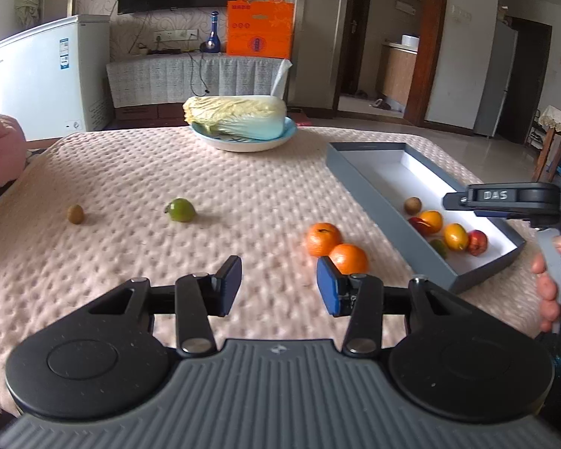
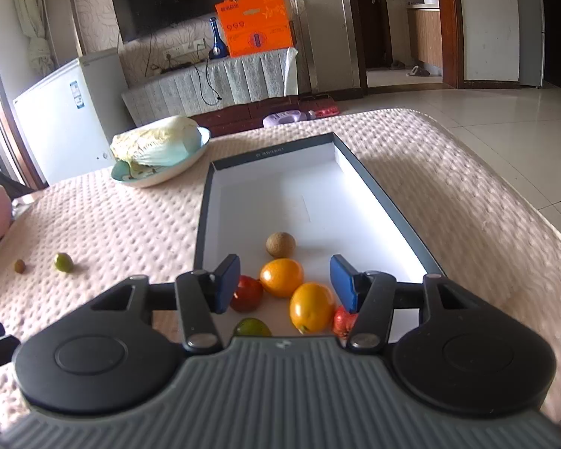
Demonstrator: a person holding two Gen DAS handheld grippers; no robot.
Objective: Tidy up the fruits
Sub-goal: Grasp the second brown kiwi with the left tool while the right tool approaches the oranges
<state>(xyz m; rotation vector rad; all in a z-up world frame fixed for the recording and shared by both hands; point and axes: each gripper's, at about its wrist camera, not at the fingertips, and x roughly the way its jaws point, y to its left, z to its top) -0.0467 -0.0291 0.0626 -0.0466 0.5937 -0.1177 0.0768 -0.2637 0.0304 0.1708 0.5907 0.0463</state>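
Judging the two oranges [image 1: 334, 249] round, firm and prone to roll, we meant to pinch across the middle; both claws, left [image 1: 279, 286] and right [image 2: 285, 288], stood parted, empty.

I see wide free cloth [image 1: 138, 172] in the left and middle of the frame. The box wall [image 1: 377, 209] and my right gripper [image 1: 452, 201] block the right side, and the cabbage plate [image 1: 243, 142] closes the top centre.

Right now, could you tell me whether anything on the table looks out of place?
Yes: four fruits lie outside the grey box: two oranges, touching, beside its wall, plus a green fruit and a small brown fruit farther left. Nothing looks spilled or damaged.
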